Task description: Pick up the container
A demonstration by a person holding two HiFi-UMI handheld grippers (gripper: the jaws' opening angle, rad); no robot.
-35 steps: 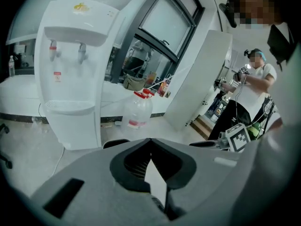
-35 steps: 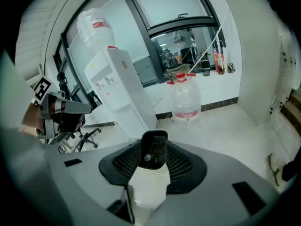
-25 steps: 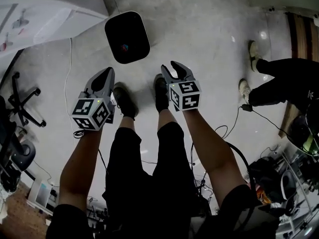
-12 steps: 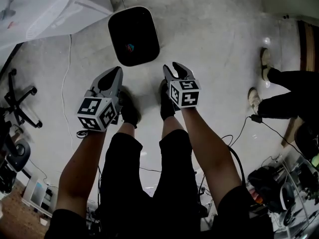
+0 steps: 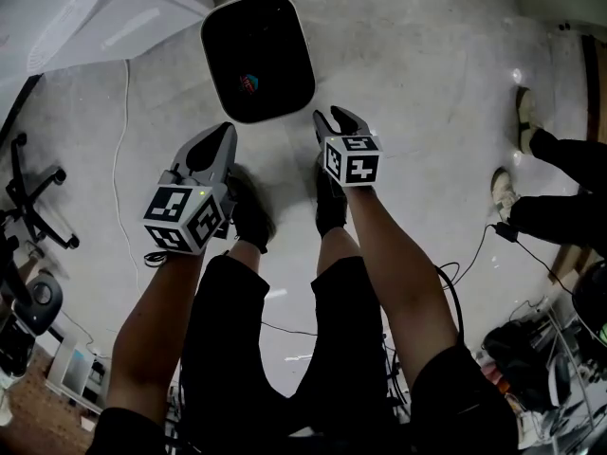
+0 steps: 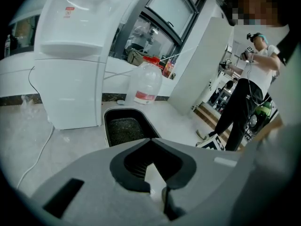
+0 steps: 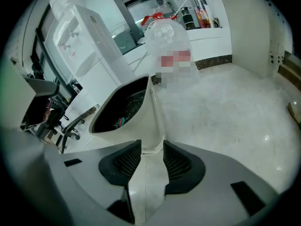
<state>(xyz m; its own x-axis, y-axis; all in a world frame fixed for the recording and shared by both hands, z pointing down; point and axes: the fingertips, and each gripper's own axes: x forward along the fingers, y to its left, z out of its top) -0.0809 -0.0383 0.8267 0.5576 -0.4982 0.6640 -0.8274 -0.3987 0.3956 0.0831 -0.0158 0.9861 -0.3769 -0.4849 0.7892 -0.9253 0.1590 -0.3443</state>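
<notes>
**Container on the floor ahead of both grippers, neither gripping it**

At the far left of the head view an office chair [image 5: 38, 197] stands on the pale floor [image 5: 427, 83], well apart from everything else. The left gripper [image 5: 226, 129] points forward and down with its jaws closed together and nothing between them; in the left gripper view [image 6: 150, 142] the dark pads meet at the tips. The container [image 5: 275, 45], a white bin with rounded corners and a dark inside, stands upright on the floor just ahead of this gripper and slightly to its right, apart from it. A small coloured object [image 5: 248, 83] lies at its bottom. In the left gripper view the container [image 6: 123, 128] sits straight beyond the closed tips, with a white water dispenser [image 6: 70, 55] to its left and a large water bottle [image 6: 146, 84] behind it.

The right gripper [image 5: 334, 117] hovers near the container's near right corner. Its jaws stand a little apart and hold nothing. In the right gripper view [image 7: 151, 147] the container's white corner wall [image 7: 136, 126] lines up with the gap, just ahead of the pads and not pressed by them.

Farther right, another person's legs and shoes [image 5: 503, 188] stand well apart from the container.
</notes>
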